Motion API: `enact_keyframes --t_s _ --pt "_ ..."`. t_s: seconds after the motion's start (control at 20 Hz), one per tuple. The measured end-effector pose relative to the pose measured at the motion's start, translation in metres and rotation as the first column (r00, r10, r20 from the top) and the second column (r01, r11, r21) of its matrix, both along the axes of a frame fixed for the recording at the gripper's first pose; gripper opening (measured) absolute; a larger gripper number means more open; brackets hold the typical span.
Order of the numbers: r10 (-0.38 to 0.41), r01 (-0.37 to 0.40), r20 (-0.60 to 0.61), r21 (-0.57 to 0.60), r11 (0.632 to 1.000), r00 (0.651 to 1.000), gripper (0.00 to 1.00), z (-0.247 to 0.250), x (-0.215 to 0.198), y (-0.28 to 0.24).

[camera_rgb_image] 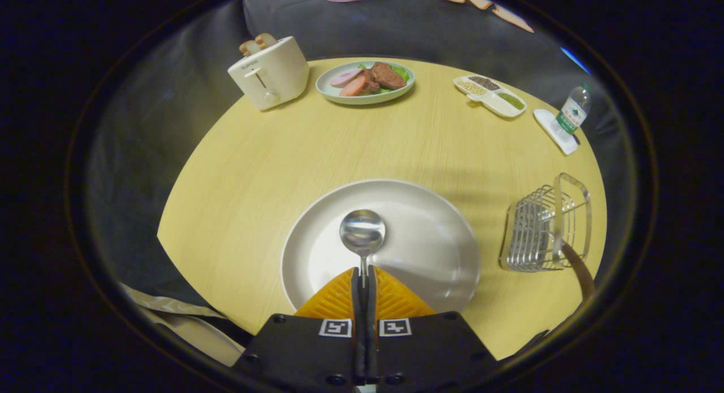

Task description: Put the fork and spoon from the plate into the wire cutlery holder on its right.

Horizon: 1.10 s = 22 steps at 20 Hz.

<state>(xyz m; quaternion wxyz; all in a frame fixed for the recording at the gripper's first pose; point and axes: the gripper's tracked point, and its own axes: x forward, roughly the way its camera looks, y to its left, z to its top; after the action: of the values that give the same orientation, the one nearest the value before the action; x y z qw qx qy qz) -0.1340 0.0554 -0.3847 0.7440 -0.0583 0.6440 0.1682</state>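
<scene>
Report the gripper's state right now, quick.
Gripper: fingers shut on the spoon, pinching its handle, with the bowl just ahead of them over the white plate.

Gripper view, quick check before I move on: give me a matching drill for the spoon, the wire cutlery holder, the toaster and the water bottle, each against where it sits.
Things:
1. spoon
2. wire cutlery holder
3. toaster
4. water bottle

Places:
A. far side of the table, left of the plate of food
B. pinched between the fingers of the gripper, bowl over the white plate
C. on a white coaster, beyond the holder
D. right of the white plate, a brown handle sticking out

Pairs: 1-B, 2-D, 3-A, 4-C
</scene>
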Motion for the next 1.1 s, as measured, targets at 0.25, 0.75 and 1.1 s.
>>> enact_keyframes --t_s 0.25,0.75,1.1 --pt "0.021 -0.021 0.001 -0.006 1.0 1.0 0.04 0.022 0.009 -0.013" --pt "-0.014 0.015 0.038 -0.025 1.0 0.999 0.04 0.063 0.038 -0.06" --pt "-0.006 0.01 0.063 -0.064 0.998 0.998 0.04 0.085 0.061 -0.095"
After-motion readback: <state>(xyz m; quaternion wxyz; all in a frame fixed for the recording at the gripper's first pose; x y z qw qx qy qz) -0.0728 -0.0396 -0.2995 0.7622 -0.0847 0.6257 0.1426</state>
